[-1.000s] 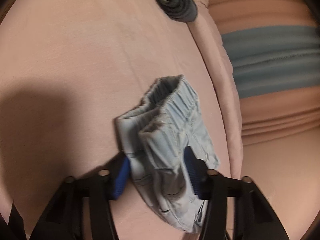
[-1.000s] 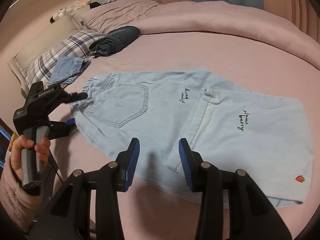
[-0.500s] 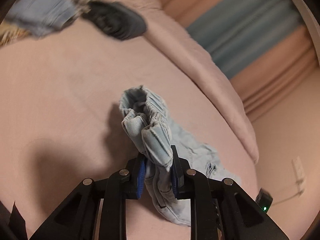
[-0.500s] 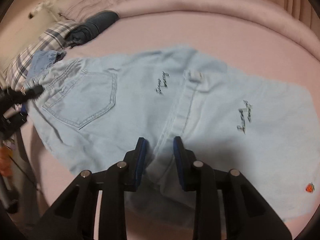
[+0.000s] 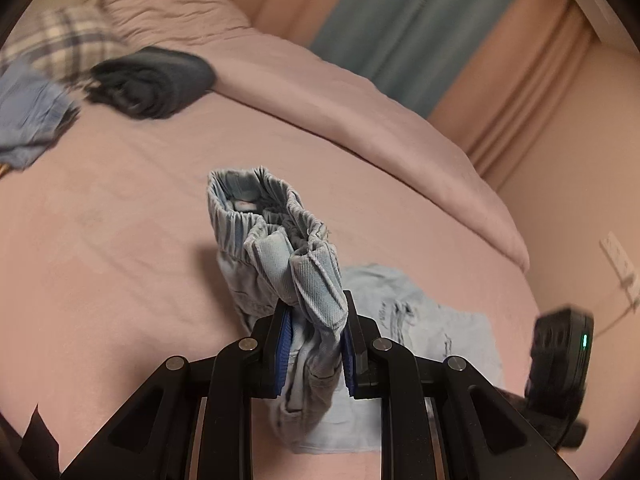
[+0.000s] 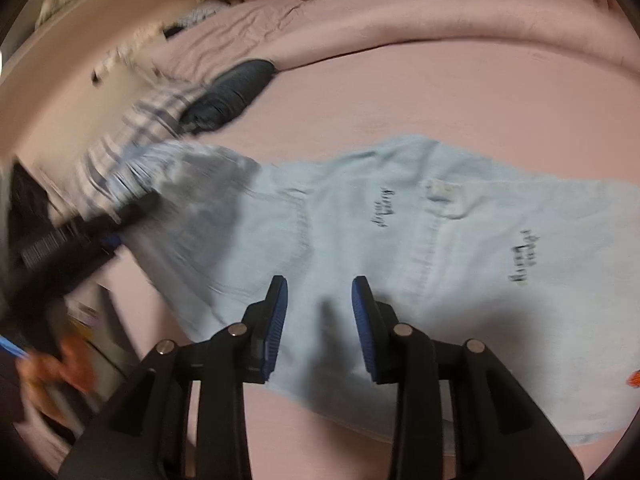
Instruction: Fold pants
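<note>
Light blue denim pants lie spread on the pink bed, waistband to the left, legs to the right. My left gripper is shut on the bunched elastic waistband and holds it lifted off the bed. In the right wrist view the left gripper shows blurred at the left, raising that end. My right gripper is open and empty, hovering over the near edge of the pants. It shows at the right edge of the left wrist view.
A dark rolled garment and a folded blue garment lie by a plaid pillow at the head of the bed. A pink duvet roll runs along the far side. Curtains hang behind.
My left gripper shut on the waistband and lifted it up. My right gripper dipped towards the pants with its jaws narrowed, then opened wider and drew back slightly.
</note>
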Available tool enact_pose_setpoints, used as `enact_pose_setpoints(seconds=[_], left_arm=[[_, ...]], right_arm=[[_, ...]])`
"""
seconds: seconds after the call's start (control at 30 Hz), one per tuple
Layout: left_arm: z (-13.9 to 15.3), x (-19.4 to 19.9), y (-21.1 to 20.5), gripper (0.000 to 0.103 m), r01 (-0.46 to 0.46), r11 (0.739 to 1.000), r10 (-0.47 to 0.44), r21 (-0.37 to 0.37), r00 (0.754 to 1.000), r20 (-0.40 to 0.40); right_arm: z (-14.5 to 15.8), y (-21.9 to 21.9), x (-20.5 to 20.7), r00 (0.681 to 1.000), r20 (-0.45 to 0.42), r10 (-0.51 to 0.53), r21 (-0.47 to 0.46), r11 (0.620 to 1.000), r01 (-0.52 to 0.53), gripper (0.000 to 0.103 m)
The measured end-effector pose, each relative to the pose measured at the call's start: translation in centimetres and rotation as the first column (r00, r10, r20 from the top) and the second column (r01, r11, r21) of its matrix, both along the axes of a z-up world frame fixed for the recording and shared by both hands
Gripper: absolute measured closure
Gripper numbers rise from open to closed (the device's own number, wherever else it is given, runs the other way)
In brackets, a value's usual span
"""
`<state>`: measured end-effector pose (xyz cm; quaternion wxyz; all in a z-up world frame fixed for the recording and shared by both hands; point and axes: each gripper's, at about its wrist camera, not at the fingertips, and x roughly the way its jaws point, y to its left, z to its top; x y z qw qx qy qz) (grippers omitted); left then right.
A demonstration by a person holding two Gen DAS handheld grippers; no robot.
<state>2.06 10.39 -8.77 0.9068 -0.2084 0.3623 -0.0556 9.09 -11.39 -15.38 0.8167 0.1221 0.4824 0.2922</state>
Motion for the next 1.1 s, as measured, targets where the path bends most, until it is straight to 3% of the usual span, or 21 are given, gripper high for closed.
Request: enact_pose_setpoints(seconds=[0.13, 0.3, 0.47, 0.53, 0.57, 0.6, 0.63, 0.7, 0.87, 0.97, 1.03, 1.07, 1.1], left_arm=[[0.0, 0.3, -2.8, 0.084, 0.089, 0.993, -0.09, 0.073, 0.996, 0.004], [-0.8, 1.0, -6.5, 0.083, 0.189, 0.969, -0.187, 0.16, 0.982, -0.024], [-2.9, 2.0, -9.4, 0.083, 0.284, 0.928, -0.264, 0.242, 0.958, -0.11], [-3.4, 2.1, -9.7, 0.076, 0.293, 0.923, -0.268, 0.248, 0.955, -0.129], [-3.5, 2.2, -9.6, 0.07, 0.302, 0.926, -0.276, 0.226, 0.951, -0.137], [-3.5, 2.2, -9.2, 0.052, 0.31, 0.934, -0.288, 0.176, 0.948, -0.138], [-3.5, 2.1, -8.8, 0.029, 0.314, 0.941, -0.296, 0.13, 0.945, -0.138], [-3.4, 1.6, -7.5, 0.012, 0.298, 0.953, -0.291, 0.046, 0.949, -0.118], [-3.5, -0.5, -4.1, 0.012, 0.227, 0.973, -0.229, -0.032, 0.968, -0.1], [-4.2, -1.0, -1.7, 0.012, 0.148, 0.989, -0.15, -0.026, 0.979, -0.138], [-4.9, -1.1, -0.3, 0.012, 0.088, 0.996, -0.086, -0.002, 0.979, -0.186], [-5.2, -1.2, 0.2, 0.012, 0.06, 0.998, -0.056, 0.011, 0.977, -0.207], [-5.4, -1.3, 0.6, 0.012, 0.037, 0.999, -0.031, 0.022, 0.974, -0.223]], right_arm=[[-0.4, -1.3, 0.9, 0.994, -0.106, -0.025, 0.23, 0.972, 0.049, 0.056], [-1.6, -3.0, 1.0, 0.976, -0.213, -0.054, 0.404, 0.905, 0.138, 0.05], [-3.1, -4.0, 1.1, 0.945, -0.321, -0.056, 0.502, 0.837, 0.22, 0.045], [-3.3, -4.1, 1.3, 0.935, -0.352, -0.042, 0.526, 0.818, 0.235, 0.038], [-3.4, -4.0, 1.2, 0.93, -0.365, -0.038, 0.529, 0.814, 0.24, 0.033], [-3.4, -3.7, 1.4, 0.927, -0.374, -0.039, 0.524, 0.816, 0.246, 0.03], [-3.4, -3.3, 1.4, 0.923, -0.382, -0.047, 0.503, 0.827, 0.25, 0.029], [-3.3, -2.9, 1.6, 0.921, -0.385, -0.061, 0.461, 0.852, 0.249, 0.028], [-2.8, -1.9, 2.1, 0.923, -0.383, -0.042, 0.438, 0.872, 0.221, 0.027], [-2.7, -0.7, 2.4, 0.921, -0.387, -0.035, 0.399, 0.895, 0.202, 0.029], [-2.4, 0.7, 3.0, 0.931, -0.363, -0.037, 0.324, 0.932, 0.164, 0.047], [-1.9, 1.6, 3.3, 0.942, -0.333, -0.048, 0.249, 0.959, 0.136, 0.066], [-1.5, 2.3, 3.4, 0.95, -0.306, -0.057, 0.192, 0.974, 0.121, 0.071]])
